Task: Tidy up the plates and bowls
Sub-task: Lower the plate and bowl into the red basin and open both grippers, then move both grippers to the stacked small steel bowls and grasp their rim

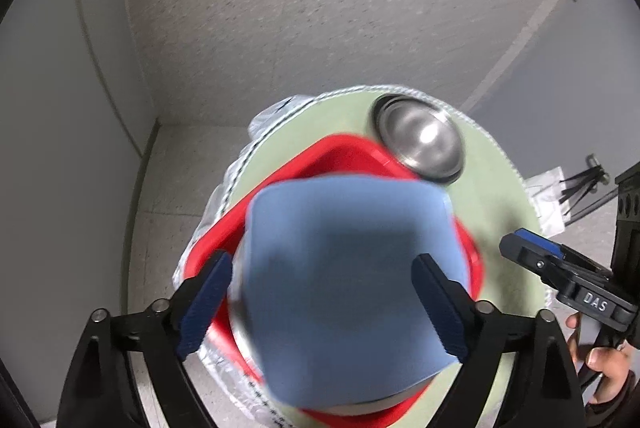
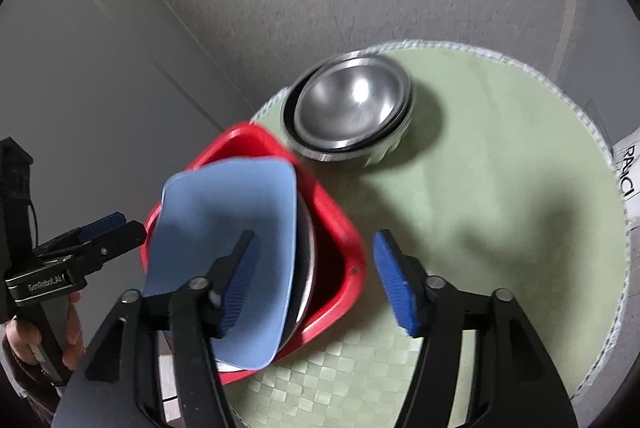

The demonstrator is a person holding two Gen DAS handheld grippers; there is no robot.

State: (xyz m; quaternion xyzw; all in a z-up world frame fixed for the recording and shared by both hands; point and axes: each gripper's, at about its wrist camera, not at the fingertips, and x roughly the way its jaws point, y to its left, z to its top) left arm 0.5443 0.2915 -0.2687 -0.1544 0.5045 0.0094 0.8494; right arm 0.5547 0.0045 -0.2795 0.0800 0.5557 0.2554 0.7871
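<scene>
My left tool (image 1: 320, 304) sits closest, fingers spread wide on either side of the blue plate (image 1: 344, 280); from its own camera the pads don't seem to press the plate, so I'd call it released, hovering around it. My right tool (image 2: 316, 280) is open too, gripping nothing, with the red tray's (image 2: 340, 228) corner showing between its fingers.

The blue plate stands tilted on edge inside the red tray, leaning toward my left side. Behind it in the right view I can make out a metal plate (image 2: 306, 268), also on edge in the tray; how many are stacked there I can't tell.

I judge we're at the filing step: the blue plate seems just placed in the tray, or about to be nudged upright. Next move, I think, calls for easing the left tool clear without knocking the plate over, since it looks poorly propped.

Further out, on the green round counter (image 2: 500, 147), sit nested steel bowls (image 2: 348, 111), at least two, just beside the tray's far corner. They hold nothing. Those look already grouped.
</scene>
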